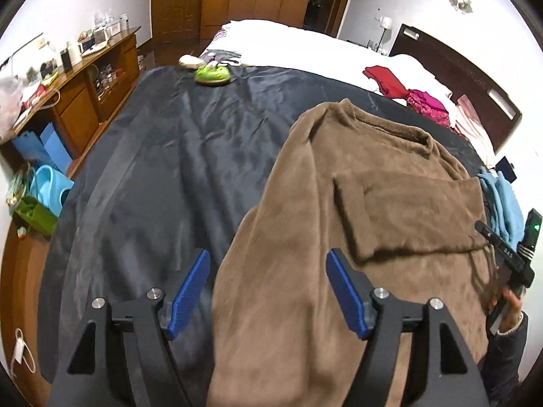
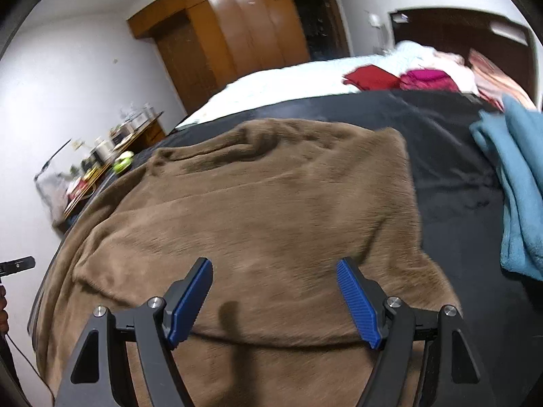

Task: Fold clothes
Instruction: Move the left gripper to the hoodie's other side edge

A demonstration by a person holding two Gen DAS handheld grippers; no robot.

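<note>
A brown fleece sweater (image 1: 339,224) lies flat on the dark sheet (image 1: 163,169) of the bed, collar toward the far side. Its right sleeve (image 1: 407,217) is folded across the chest. My left gripper (image 1: 268,288) is open and empty, hovering over the sweater's left edge near the hem. My right gripper (image 2: 275,298) is open and empty over the sweater (image 2: 258,210), just above a folded edge of brown cloth. The right gripper's body shows at the right edge of the left wrist view (image 1: 509,257).
A light blue garment (image 2: 516,183) lies to the right of the sweater. Red (image 1: 387,81) and pink (image 1: 427,105) clothes sit on the white bedding by the headboard. A green toy (image 1: 213,74) lies at the far side. A wooden sideboard (image 1: 88,81) stands left.
</note>
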